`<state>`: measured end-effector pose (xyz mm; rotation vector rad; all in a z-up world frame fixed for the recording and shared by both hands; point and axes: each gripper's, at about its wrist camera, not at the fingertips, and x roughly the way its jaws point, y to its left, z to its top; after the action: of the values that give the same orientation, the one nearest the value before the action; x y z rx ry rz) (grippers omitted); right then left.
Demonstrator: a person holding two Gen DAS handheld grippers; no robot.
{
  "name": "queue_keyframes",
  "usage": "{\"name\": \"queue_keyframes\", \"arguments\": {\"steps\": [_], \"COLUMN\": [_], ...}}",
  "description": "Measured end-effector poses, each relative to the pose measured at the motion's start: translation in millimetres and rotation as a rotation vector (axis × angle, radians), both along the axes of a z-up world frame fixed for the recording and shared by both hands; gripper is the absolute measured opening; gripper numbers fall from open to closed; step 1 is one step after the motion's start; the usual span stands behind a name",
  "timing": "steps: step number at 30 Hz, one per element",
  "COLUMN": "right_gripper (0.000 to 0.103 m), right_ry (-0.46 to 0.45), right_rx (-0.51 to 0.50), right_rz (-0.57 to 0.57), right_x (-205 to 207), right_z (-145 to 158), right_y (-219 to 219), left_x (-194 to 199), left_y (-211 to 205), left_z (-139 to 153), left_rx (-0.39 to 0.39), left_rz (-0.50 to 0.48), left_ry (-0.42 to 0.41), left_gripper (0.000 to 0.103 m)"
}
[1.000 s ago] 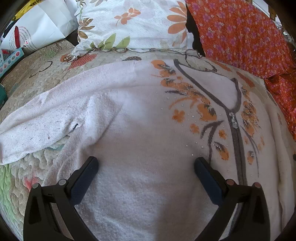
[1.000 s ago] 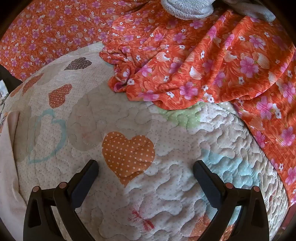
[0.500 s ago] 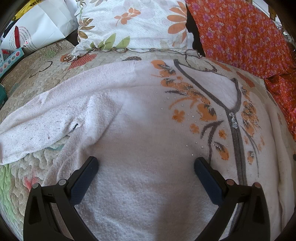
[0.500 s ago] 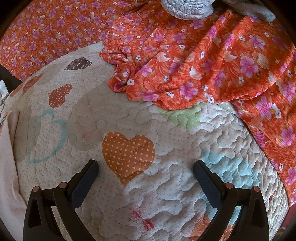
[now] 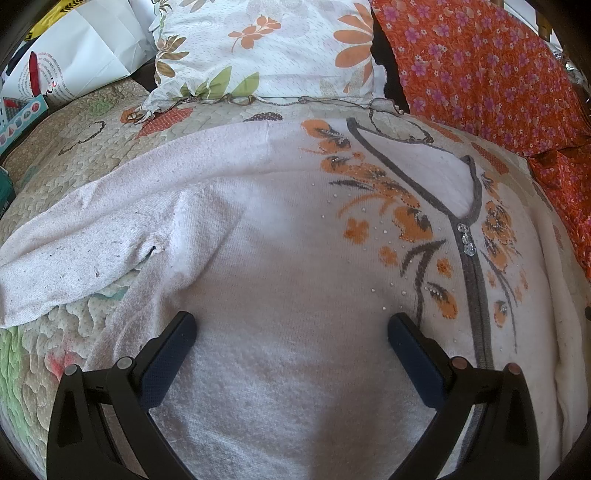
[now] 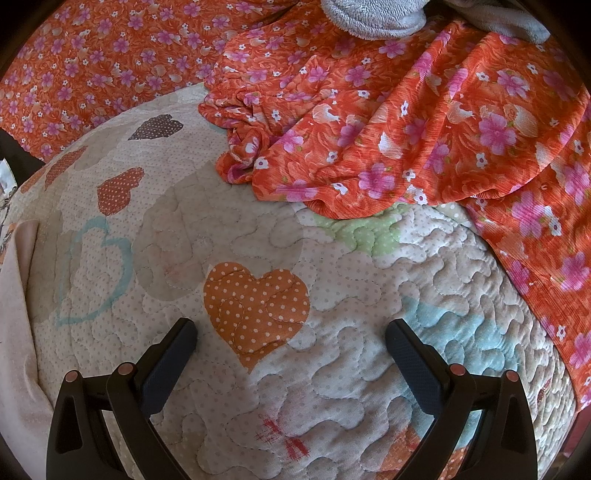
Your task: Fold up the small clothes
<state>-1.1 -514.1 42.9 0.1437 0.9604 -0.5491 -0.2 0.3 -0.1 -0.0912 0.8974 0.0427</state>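
A pale pink knitted cardigan (image 5: 280, 258) with orange flowers and a grey front band lies spread flat, front up, on a quilted bed cover (image 5: 74, 155). One sleeve (image 5: 74, 236) stretches out to the left. My left gripper (image 5: 291, 328) is open and empty, just above the cardigan's lower body. My right gripper (image 6: 290, 332) is open and empty over the bare quilt (image 6: 332, 369), by an orange dotted heart patch (image 6: 255, 306). The cardigan's edge (image 6: 14, 332) shows at the far left of the right wrist view.
A floral pillow (image 5: 266, 48) and a white paper bag (image 5: 74, 59) lie behind the cardigan. Orange flowered fabric (image 5: 480, 66) lies at the right. In the right wrist view it lies bunched (image 6: 369, 129) across the far and right side, with a grey towel (image 6: 373, 18) beyond.
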Motion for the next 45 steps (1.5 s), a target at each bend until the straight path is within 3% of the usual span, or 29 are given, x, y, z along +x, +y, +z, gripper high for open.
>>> {"name": "queue_keyframes", "arguments": {"steps": [30, 39, 41, 45], "right_gripper": [0.103, 0.103, 0.103, 0.103], "right_ry": [0.005, 0.017, 0.016, 0.013], "right_rx": [-0.009, 0.045, 0.058, 0.046], "right_rz": [0.0, -0.052, -0.059, -0.063], "right_x": [-0.3, 2.3, 1.5, -0.6], "right_z": [-0.1, 0.9, 1.3, 4.3], "right_y": [0.0, -4.2, -5.0, -1.0], "left_x": [0.9, 4.3, 3.1, -3.3], "left_y": [-2.2, -2.7, -3.4, -4.3], "left_z": [-0.4, 1.9, 2.9, 10.5], "left_rx": [0.014, 0.012, 0.019, 0.02], "left_rz": [0.0, -0.005, -0.004, -0.01], "left_ry": [0.006, 0.029, -0.017, 0.066], "left_gripper": [0.103, 0.103, 0.103, 0.103]}}
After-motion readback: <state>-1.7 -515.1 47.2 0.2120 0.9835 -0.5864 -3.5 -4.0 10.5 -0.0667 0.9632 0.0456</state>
